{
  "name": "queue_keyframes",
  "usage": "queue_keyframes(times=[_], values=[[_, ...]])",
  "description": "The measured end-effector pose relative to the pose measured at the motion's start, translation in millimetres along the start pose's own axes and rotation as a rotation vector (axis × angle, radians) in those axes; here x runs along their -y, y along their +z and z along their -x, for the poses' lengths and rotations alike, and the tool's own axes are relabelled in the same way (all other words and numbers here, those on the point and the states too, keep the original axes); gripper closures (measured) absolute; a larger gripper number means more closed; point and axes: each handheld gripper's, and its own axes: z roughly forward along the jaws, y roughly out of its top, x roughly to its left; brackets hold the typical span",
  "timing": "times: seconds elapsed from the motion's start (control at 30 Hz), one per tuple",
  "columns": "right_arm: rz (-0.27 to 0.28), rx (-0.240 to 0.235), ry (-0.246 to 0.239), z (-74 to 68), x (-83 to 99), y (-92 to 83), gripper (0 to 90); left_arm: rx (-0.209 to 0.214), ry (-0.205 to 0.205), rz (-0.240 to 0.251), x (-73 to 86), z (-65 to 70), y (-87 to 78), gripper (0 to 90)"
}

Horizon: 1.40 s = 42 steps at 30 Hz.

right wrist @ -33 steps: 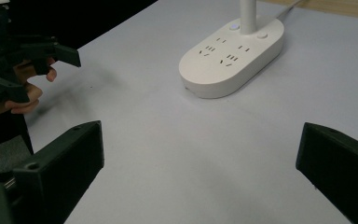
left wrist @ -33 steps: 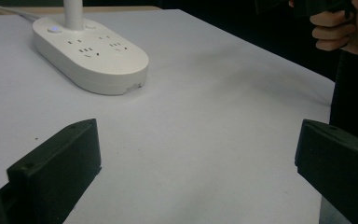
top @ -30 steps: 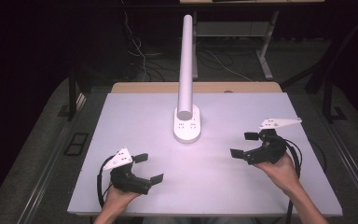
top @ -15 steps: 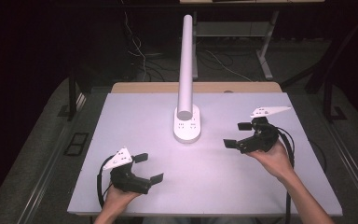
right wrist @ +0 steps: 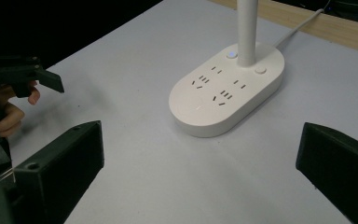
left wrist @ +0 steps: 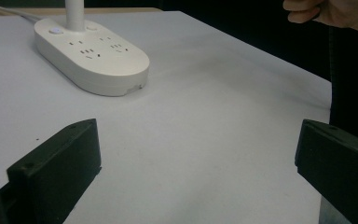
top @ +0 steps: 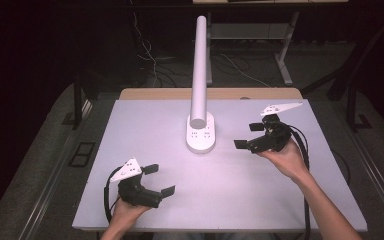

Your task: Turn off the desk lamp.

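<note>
Dark room; grey carpet point(top: 35, 165), cables point(top: 150, 60) behind a white table point(top: 145, 125)

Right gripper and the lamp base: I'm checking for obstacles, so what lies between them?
Nothing: bare white table runs from the open right gripper to the lamp base, as the right gripper view shows.

The power strip base point(top: 200, 134) sits on the surface point(top: 145, 125) at frame centre, a post point(top: 199, 70) rising from its far end. The left claw point(top: 159, 178) lies lower left, the right claw point(top: 248, 136) just right of the base
</note>
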Motion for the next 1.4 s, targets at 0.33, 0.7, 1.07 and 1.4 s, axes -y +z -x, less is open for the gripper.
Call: queue_keyframes(times=[0.33, 0.7, 1.07, 1.4], values=[[-0.012, 0.001, -0.011, 5.3, -20.8, 16.5, 0.8, -0.005, 0.003, 0.002, -0.2, -0.2, -1.2, 0.0], [-0.037, -0.001, -0.004, 17.9, -39.4, 42.2, 0.8, -0.004, 0.004, 0.005, -0.3, -0.6, -2.2, 0.0], [-0.059, 0.006, -0.018, 31.5, -54.2, 62.8, 4.6, -0.004, 0.006, 0.004, -0.5, -0.5, -2.4, 0.0], [-0.063, -0.029, 0.001, 47.4, -61.1, 89.3, 18.0, -0.012, 0.010, 0.010, -1.0, -2.9, -4.2, 0.0]])
